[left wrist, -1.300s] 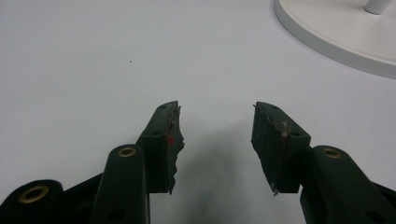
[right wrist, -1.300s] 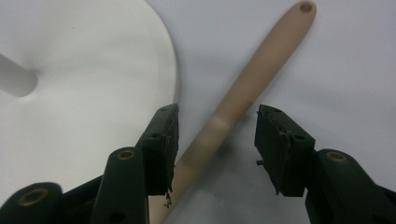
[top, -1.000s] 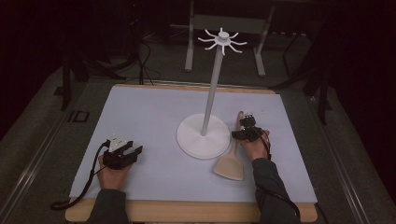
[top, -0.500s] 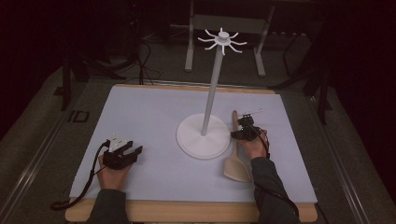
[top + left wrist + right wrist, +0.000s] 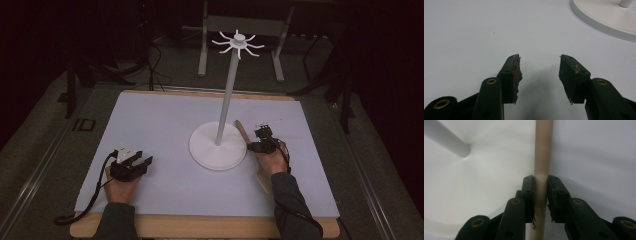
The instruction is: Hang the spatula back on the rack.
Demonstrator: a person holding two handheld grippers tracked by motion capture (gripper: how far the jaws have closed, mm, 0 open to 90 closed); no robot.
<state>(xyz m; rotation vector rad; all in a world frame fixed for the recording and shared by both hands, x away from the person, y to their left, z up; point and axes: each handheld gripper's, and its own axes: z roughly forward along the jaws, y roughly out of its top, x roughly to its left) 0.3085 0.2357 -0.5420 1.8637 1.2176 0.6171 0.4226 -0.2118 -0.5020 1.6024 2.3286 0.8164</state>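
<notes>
Both black jaws of my right gripper have just been closing and now pinch the pale wooden spatula's handle, lifted at three o'clock of the white round-based hanger stand, while my left gripper rests spread and empty.

White stand blocks centre; mat left of it free

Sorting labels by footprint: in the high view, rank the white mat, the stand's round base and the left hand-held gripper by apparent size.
1. white mat
2. stand's round base
3. left hand-held gripper, clearly smallest, though nearer the camera.
</notes>
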